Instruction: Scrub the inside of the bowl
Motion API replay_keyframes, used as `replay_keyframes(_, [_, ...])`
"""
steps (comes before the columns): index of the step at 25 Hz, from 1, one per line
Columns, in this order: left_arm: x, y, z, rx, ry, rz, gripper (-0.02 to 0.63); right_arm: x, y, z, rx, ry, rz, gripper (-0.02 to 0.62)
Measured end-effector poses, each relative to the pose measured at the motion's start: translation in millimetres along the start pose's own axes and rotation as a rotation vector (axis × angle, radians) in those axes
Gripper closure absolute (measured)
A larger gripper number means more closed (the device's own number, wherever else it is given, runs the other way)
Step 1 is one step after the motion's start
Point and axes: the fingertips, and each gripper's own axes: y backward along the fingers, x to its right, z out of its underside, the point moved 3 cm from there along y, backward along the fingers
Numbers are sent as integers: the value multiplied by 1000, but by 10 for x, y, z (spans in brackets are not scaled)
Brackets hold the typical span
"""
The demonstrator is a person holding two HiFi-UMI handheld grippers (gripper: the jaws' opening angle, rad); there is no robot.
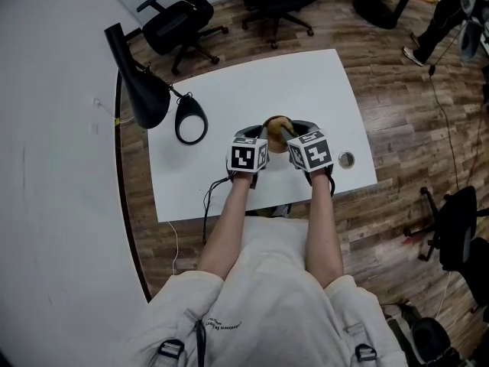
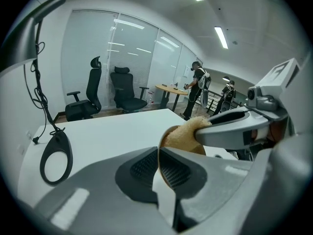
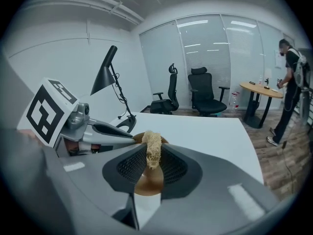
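— Brown bowl (image 1: 276, 123), centre of the head view, above the white tabletop (image 1: 252, 90): why is it taken by its edge?

— The left gripper (image 2: 159, 168) is closed narrowly on the thin rim. In the left gripper view the wall runs edge-on between the ribbed pads. A hold at the rim leaves the hollow free and probably braces the bowl against the push of scrubbing. The bowl is tipped up, not lying flat. Whether any part of it rests on the tabletop cannot be told.

— And the pale, fibrous pad?

— That is the scrubber (image 3: 151, 148), pinched upright between the jaws of the right gripper (image 3: 151, 166), lower centre of the right gripper view. Its upper end stands proud of the jaws, so the fibre can meet the surface before the gripper does. In the left gripper view the scrubber lies against the bowl's inner side, just right of the clamped rim.

— Why are the two grippers so close together?

— One steadies while the other works, so they stand side by side, nearly touching. By this reading the scrubbing is under way.

— The black lamp (image 1: 141, 90), upper left?

— It is well apart from the work and plays no part.
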Motion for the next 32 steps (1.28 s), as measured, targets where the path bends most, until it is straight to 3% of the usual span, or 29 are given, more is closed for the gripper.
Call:
replay_keyframes(3, [14, -35, 15, -17, -60, -11, 591, 93, 82, 36, -4, -19, 10, 494])
replay_keyframes(5, [-57, -67, 15, -34, -146, -61, 591, 138, 170, 11, 6, -26, 7, 494])
replay_keyframes(9, [-80, -98, 78, -118, -487, -192, 591, 306, 410, -172, 107, -90, 38, 497])
replay_keyframes(13, [276, -101, -18, -43, -824, -188, 591, 263, 475, -342, 194, -146, -44, 495])
replay_keyframes(15, [439, -84, -71, 7, -921, -165, 591, 183, 434, -381, 208, -165, -96, 495])
replay_keyframes(18, [547, -31, -156, 76, -959, -150, 591, 110, 349, -349, 180, -160, -120, 494])
replay_keyframes(25, [503, 111, -263, 127, -932, -167, 591, 108, 328, -351, 159, -159, -100, 495])
replay_keyframes(32, [576, 157, -191, 165, -1019, -137, 589, 151, 325, -237, 116, -175, -95, 495])
